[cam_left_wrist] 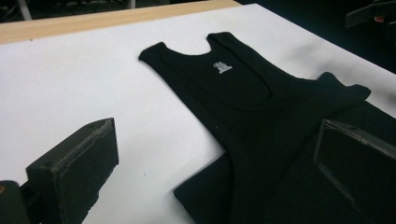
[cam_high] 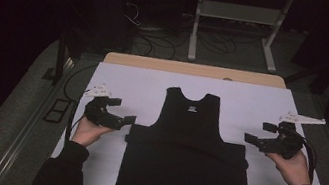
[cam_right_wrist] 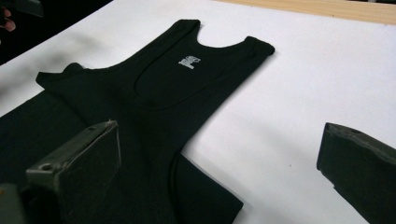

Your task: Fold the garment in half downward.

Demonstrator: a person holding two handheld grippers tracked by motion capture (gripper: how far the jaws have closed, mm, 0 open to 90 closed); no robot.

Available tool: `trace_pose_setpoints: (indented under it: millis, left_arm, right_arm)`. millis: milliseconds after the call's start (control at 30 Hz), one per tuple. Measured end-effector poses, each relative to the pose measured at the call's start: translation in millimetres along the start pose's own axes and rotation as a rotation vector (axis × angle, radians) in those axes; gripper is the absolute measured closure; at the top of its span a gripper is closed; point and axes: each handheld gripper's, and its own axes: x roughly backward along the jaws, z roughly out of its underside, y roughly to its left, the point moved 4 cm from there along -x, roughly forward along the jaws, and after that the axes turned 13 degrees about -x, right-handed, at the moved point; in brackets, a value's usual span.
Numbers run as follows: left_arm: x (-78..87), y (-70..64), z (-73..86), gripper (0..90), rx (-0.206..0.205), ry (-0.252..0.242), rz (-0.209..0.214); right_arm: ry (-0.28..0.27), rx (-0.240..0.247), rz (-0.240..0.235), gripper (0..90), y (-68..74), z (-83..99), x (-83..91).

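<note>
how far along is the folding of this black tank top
Partly done, by the look of it. The black tank top lies flat on the white sheet, and a fold ridge already crosses its middle. Nothing is in hand: the left gripper and right gripper are open, one beside each end of that ridge, apart from the cloth. Further folds look left.

Both sleeves dark, long, ending at the wrist. Left hand-held gripper (cam_high: pixel 125 110): black body, grey three-cornered plate on top, black cable trailing back along the forearm. Right hand-held gripper (cam_high: pixel 257 132): same black build, same grey plate, black cable looping past the wrist. Jaws on both are blocky black pads with worn, greyish edges and a small round hole near each base.
</note>
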Motion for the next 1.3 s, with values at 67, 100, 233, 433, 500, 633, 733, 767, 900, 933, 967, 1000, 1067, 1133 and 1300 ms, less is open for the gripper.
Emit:
trace_pose_setpoints:
  millis: [67, 100, 233, 433, 500, 633, 733, 767, 900, 933, 967, 1000, 1067, 1133, 1300]
  left_arm:
    - [0.9, 1.7, -0.4, 0.0, 0.003, -0.004, -0.004]
    - [1.2, 2.6, -0.4, 0.0, 0.004, -0.004, -0.006]
    - [1.2, 5.3, -0.5, 0.0, 0.005, -0.002, -0.009]
    - [-1.6, 5.7, -1.1, 0.0, 0.011, 0.010, -0.005]
    - [-3.4, 5.5, -1.1, 0.0, 0.010, 0.017, -0.006]
    - [-7.5, 8.4, -4.1, 0.0, 0.005, 0.030, -0.002]
    - [-10.4, 10.8, -8.9, 0.0, -0.002, 0.038, -0.001]
    - [-11.1, 11.6, -10.7, 0.0, 0.000, 0.031, -0.001]
    - [-13.7, 14.6, -17.8, 0.0, -0.007, 0.033, 0.007]
    - [-14.4, 15.2, -19.5, 0.0, -0.009, 0.035, 0.009]
    - [-15.3, 15.7, -21.1, 0.0, -0.008, 0.035, 0.009]
    - [-16.1, 16.4, -22.6, 0.0, -0.012, 0.040, 0.012]
    - [-18.4, 17.5, -25.6, 0.0, -0.015, 0.045, 0.014]
    - [-21.2, 18.3, -28.4, 0.0, -0.021, 0.052, 0.018]
    - [-27.1, 17.9, -36.4, 0.0, -0.027, 0.057, 0.035]
  right_arm:
    - [0.002, 0.001, 0.001, 0.0, -0.4, -2.0, -1.8]
    - [0.000, 0.005, 0.004, 0.0, -0.6, -2.9, -2.9]
    - [0.008, 0.009, 0.003, 0.0, -1.2, -5.8, -6.5]
    - [0.015, 0.031, -0.002, 0.0, 1.6, -15.1, -12.4]
    - [0.021, 0.042, -0.004, 0.0, 4.6, -18.7, -14.8]
    - [0.018, 0.056, -0.013, 0.0, 10.3, -28.3, -19.7]
    - [0.024, 0.061, -0.020, 0.0, 13.5, -35.1, -24.2]
    - [0.024, 0.066, -0.024, 0.0, 13.7, -37.2, -25.5]
    - [0.030, 0.065, -0.026, 0.0, 14.2, -43.4, -29.0]
    - [0.029, 0.067, -0.027, 0.0, 13.9, -44.5, -29.7]
    - [0.031, 0.062, -0.030, 0.0, 13.8, -45.1, -30.1]
    - [0.030, 0.064, -0.029, 0.0, 13.1, -45.6, -30.5]
    - [0.032, 0.061, -0.026, 0.0, 11.3, -46.1, -31.1]
    - [0.036, 0.058, -0.021, 0.0, 9.0, -46.9, -31.6]
    - [0.045, 0.050, -0.016, 0.0, 5.9, -50.8, -32.2]
